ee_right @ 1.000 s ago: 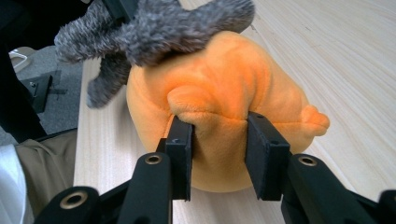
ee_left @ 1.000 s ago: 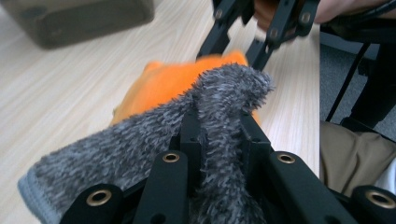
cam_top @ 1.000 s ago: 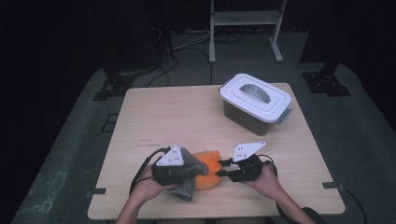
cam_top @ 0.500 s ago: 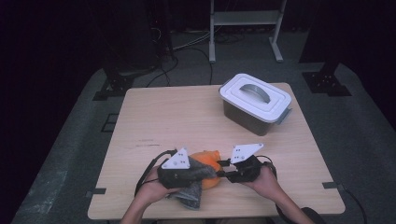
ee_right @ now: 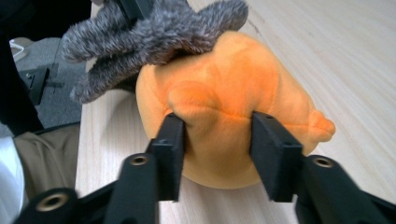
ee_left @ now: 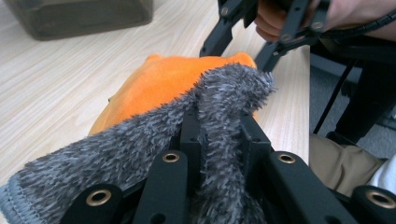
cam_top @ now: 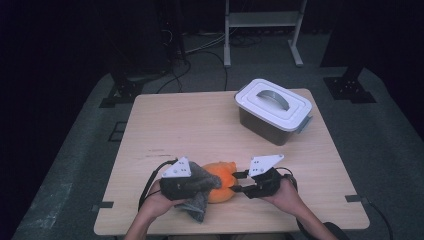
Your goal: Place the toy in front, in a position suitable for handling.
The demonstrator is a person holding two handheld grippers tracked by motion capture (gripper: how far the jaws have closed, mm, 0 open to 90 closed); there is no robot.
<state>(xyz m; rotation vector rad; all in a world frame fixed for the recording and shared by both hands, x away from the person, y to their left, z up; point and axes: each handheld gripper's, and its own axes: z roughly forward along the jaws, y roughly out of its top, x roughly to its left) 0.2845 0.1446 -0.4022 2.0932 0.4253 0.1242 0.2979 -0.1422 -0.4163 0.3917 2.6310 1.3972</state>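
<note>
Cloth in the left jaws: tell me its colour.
Dark grey and fuzzy; the cloth shows best in the left gripper view.

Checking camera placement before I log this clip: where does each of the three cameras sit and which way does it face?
High view: above the person's table edge, looking forward and down on the table and lidded box; both hands and tools show.
Left gripper view: rides the left tool, its jaws shut on the grey cloth; the other hand shows beyond.
Right gripper view: rides the right tool, jaws just opening yet still pinching the orange plush.
Shared: the plush and cloth.
</note>
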